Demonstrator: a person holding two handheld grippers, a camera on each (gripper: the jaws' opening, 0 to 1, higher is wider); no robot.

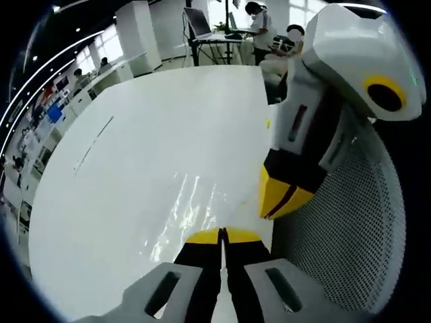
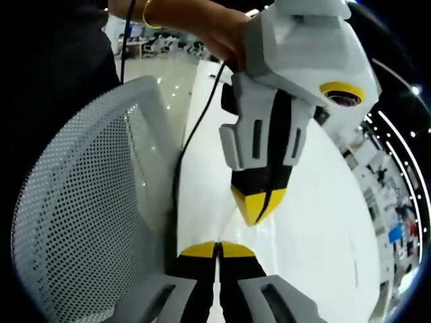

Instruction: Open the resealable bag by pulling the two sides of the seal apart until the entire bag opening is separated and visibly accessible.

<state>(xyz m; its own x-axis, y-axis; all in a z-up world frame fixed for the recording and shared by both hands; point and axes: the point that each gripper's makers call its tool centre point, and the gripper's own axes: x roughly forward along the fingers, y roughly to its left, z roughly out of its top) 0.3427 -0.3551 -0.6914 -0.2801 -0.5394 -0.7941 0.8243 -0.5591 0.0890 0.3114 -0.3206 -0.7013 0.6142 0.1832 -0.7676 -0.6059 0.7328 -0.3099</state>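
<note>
A clear resealable bag lies flat on the white table, showing mostly as glints. My left gripper is shut, its yellow tips at the bag's near edge; I cannot tell whether any film is pinched. The right gripper enters the left gripper view from the right, jaws together, hanging at the table's edge just right of the bag. In the right gripper view, my right gripper is shut with nothing visible between its tips. The left gripper hangs shut just above it, held by a hand.
A white mesh chair back stands close against the table's edge, also large on the left of the right gripper view. A black cable trails down from the hand. People sit at desks far behind the table.
</note>
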